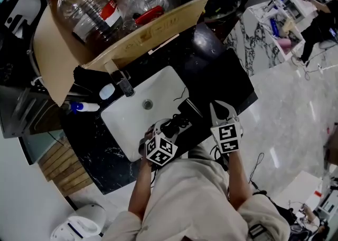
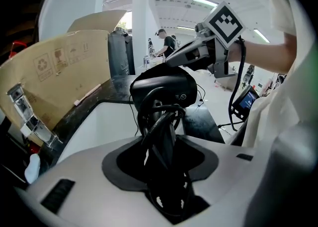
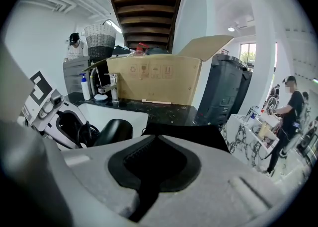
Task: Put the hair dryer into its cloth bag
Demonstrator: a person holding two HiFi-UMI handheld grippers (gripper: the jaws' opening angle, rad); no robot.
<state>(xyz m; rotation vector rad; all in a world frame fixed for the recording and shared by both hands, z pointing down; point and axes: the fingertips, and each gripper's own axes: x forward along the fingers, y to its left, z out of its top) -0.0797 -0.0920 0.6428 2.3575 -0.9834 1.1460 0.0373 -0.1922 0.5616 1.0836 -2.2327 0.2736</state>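
Note:
A black hair dryer [image 2: 166, 92] with its cord wound round the handle stands up between the jaws of my left gripper [image 2: 166, 171], which is shut on the handle. In the head view that left gripper [image 1: 168, 129] holds the hair dryer [image 1: 178, 120] over the front edge of the white sink [image 1: 153, 97]. My right gripper [image 3: 149, 171] is shut on a fold of the black cloth bag [image 3: 198, 134], which spreads out ahead of its jaws. The right gripper [image 1: 222, 111] is just right of the dryer, over the black counter [image 1: 232, 84]. How the bag's mouth lies is hidden.
A big cardboard box [image 1: 132, 34] holding plastic bottles stands behind the sink. A faucet [image 1: 124, 84] and a blue-capped bottle [image 1: 84, 107] sit at the sink's left rim. A dark bin [image 3: 228, 92] stands at the counter's far end. People work at tables farther off.

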